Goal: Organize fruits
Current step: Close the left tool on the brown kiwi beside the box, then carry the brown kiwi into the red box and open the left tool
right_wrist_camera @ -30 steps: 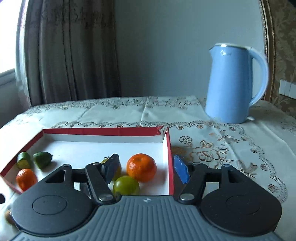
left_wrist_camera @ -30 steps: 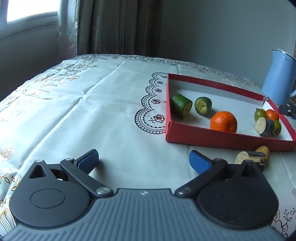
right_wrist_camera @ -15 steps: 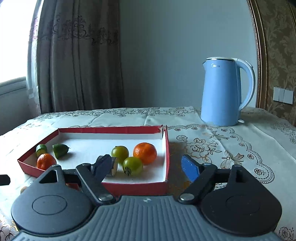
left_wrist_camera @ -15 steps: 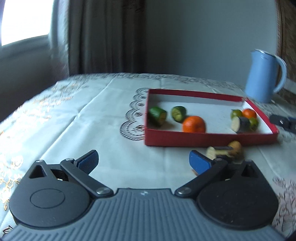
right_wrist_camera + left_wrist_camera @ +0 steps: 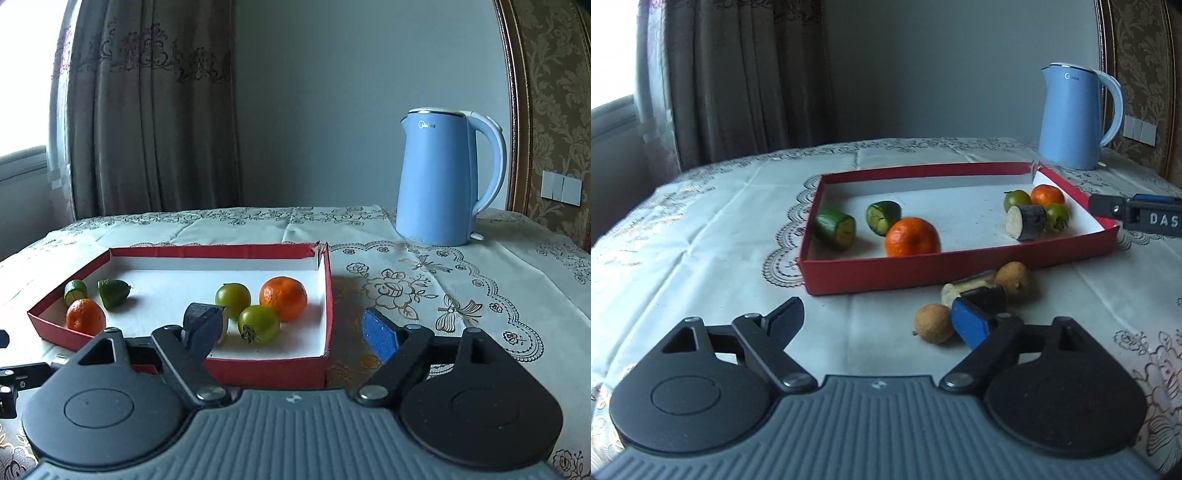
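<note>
L wrist view:
L gripper (image 5: 879, 318): jaws have just been closing in a bit but stand wide apart, nothing between the pads, nothing held.
Loose fruit: brown longan (image 5: 933, 323) on the cloth, just beside the blue pad (image 5: 971, 322), touching or nearly, can't tell which. Second longan (image 5: 1013, 276) further back, near the tray's front wall. Cut pale/dark piece (image 5: 975, 290) lies between the two.
Red tray (image 5: 960, 267): holds 2 cucumber pieces (image 5: 835, 229), orange (image 5: 912, 237) on its left side; green tomatoes (image 5: 1017, 199), small orange (image 5: 1047, 195), dark cut piece (image 5: 1027, 221) on its right side.
R gripper seen here: finger tip (image 5: 1108, 207) just past the tray's right wall.

R wrist view:
R gripper (image 5: 291, 328): jaws wide apart, empty. Dark L-side pad sits in front of the dark cut piece (image 5: 192, 312), contact unclear; blue pad outside the tray over the tablecloth (image 5: 461, 280).
Tray contents: same fruit, small orange (image 5: 283, 298) + 2 green tomatoes (image 5: 258, 323) nearest.
Kettle (image 5: 443, 177): upright, well apart from tray.

Status (judged): 3 items still outside tray; next pick prob. the near longan w/ L.

Risks:
- longan round + hard, off-centre pinch by one pad → rolls away across the cloth.
- blue pad nudges the cut piece into the 2nd longan → pile scatters.
- R pad straddling the tray wall → closing could clip the wall, shift the tray.
- both grippers work the same corner → collision.
</note>
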`<action>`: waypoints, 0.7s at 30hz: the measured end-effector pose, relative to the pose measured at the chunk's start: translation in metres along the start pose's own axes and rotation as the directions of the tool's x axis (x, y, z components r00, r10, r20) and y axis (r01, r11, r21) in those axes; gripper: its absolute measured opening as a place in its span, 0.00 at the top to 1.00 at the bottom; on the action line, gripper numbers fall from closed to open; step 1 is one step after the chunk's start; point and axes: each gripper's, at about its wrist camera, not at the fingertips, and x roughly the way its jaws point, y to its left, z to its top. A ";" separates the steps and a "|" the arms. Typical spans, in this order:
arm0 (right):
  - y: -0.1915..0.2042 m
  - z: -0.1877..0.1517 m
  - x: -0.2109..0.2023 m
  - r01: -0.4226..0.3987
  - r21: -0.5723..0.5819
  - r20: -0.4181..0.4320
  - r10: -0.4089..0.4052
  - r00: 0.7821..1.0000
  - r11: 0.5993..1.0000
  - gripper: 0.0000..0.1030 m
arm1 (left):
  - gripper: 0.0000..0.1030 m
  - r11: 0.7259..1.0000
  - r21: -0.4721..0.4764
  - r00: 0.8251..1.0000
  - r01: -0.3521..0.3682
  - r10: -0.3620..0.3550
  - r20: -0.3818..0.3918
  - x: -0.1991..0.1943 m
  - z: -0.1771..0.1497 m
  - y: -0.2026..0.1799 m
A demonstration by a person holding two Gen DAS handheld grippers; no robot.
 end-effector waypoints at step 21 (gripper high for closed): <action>0.001 0.000 0.001 -0.013 0.003 -0.010 0.013 1.000 1.000 0.20 | 0.77 0.997 -0.011 0.997 0.075 -0.075 -0.035 0.008 0.003 0.000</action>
